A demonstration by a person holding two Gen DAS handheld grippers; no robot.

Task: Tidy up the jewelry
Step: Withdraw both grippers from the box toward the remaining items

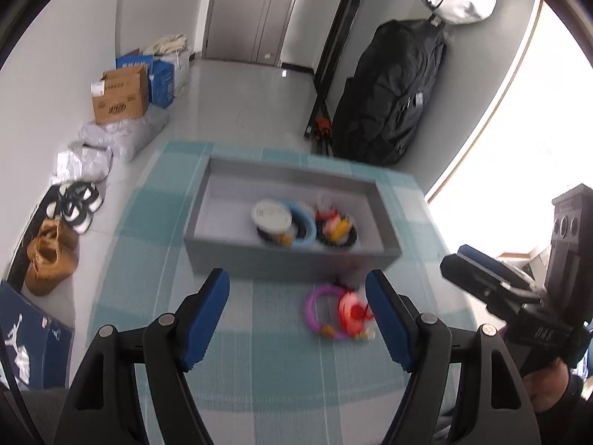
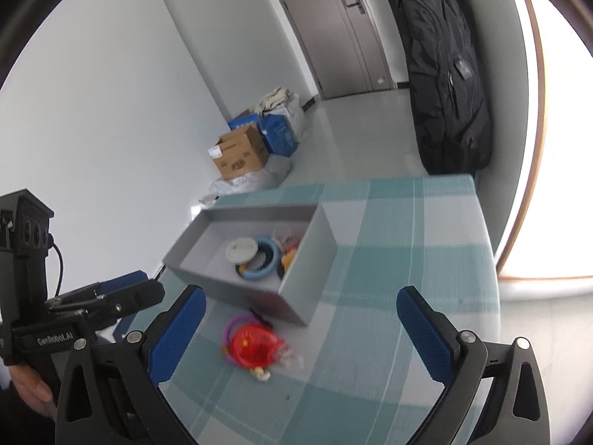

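Reaching toward the last jewelry left outside the gray tray (image 1: 207,200) on the checked table (image 1: 155,296).

My left tool (image 1: 298,315) stands wide and empty, and the little heap, a purple ring (image 1: 315,306) beside a red piece (image 1: 352,311), lies just ahead, right of centre, nearly under my right-side finger. In my right view the same heap sits lower centre, nearer the left finger of my right tool (image 2: 300,328), also wide and empty. Blue ring (image 2: 265,259) and white lid are already inside the tray, just beyond. My left tool looks nearer.
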